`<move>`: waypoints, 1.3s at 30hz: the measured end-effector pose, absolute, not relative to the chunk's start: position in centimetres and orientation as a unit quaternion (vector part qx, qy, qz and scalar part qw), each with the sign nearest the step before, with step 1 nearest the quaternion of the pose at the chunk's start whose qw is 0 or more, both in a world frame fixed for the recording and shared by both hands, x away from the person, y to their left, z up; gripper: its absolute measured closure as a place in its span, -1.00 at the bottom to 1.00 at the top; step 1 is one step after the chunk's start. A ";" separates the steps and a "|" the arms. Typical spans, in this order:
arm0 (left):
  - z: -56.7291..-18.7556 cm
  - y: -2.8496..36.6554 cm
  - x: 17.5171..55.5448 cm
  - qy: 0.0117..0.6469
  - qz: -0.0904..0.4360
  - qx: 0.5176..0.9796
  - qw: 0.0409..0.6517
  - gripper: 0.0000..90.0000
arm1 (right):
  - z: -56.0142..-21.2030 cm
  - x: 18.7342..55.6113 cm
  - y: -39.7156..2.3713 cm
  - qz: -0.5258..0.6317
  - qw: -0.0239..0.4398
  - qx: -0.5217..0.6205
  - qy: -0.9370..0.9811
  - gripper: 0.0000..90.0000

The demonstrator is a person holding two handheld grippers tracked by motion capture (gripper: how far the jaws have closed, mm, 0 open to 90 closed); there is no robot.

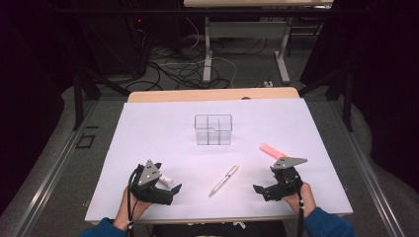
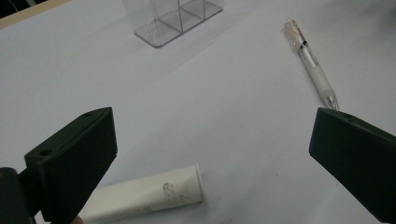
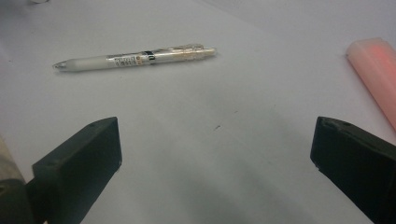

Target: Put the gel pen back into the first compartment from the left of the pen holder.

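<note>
Grippers both wide open, empty: L gripper (image 1: 167, 185) by white tube (image 2: 149, 195), R gripper (image 1: 265, 189) near pen (image 3: 135, 58).

Two hand-held grippers, matt black throughout. Left gripper (image 1: 170, 188): blocky angular housing, grey three-cornered plate on top with small dark holes, black cable trailing back along the wrist. Right gripper (image 1: 262, 189): same build, grey three-cornered plate on top, thin cable running down past the hand. Jaws: thick, flat-faced black blocks with bevelled edges, each with a small round recessed hole on its upper face. Person: blue sleeves (image 1: 327, 222) at both wrists.
</note>
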State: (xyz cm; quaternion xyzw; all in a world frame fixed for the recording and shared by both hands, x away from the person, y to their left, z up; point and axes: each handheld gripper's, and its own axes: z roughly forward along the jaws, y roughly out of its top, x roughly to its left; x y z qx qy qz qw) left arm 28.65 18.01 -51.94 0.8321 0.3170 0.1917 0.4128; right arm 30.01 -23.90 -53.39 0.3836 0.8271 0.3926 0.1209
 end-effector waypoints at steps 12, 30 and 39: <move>-51.7 14.8 30.0 0.308 0.182 0.843 0.402 -0.94 | -53.3 30.2 -23.8 0.394 0.121 0.386 0.825 -0.96; -52.6 10.9 31.2 0.309 0.166 0.852 0.388 -1.00 | -53.4 30.6 -23.8 0.392 0.117 0.384 0.828 -0.96; -53.0 9.0 31.7 0.302 0.147 0.858 0.390 -0.99 | -53.4 30.7 -23.9 0.389 0.119 0.386 0.828 -0.95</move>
